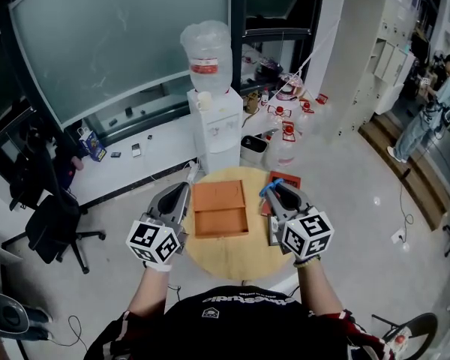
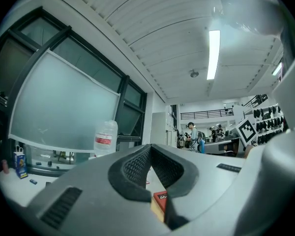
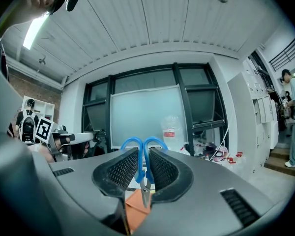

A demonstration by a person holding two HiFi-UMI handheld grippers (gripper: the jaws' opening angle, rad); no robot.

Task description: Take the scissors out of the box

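Note:
An open orange box [image 1: 220,208] lies in the middle of the small round wooden table [image 1: 232,257]. My right gripper [image 1: 274,189] hovers just right of the box, shut on the blue-handled scissors [image 1: 268,187]. In the right gripper view the scissors [image 3: 132,142] stand between the pads with the handles up and the blades pointing down, and my right gripper [image 3: 144,154] is above the orange box [image 3: 135,211]. My left gripper [image 1: 186,190] sits at the box's left edge. In its own view the left gripper [image 2: 150,149] has its tips together with nothing held.
A flat red piece [image 1: 283,180] lies on the table behind the right gripper. A white water dispenser [image 1: 214,122] stands just beyond the table, with water bottles [image 1: 285,137] on the floor beside it. An office chair [image 1: 52,223] is at the left.

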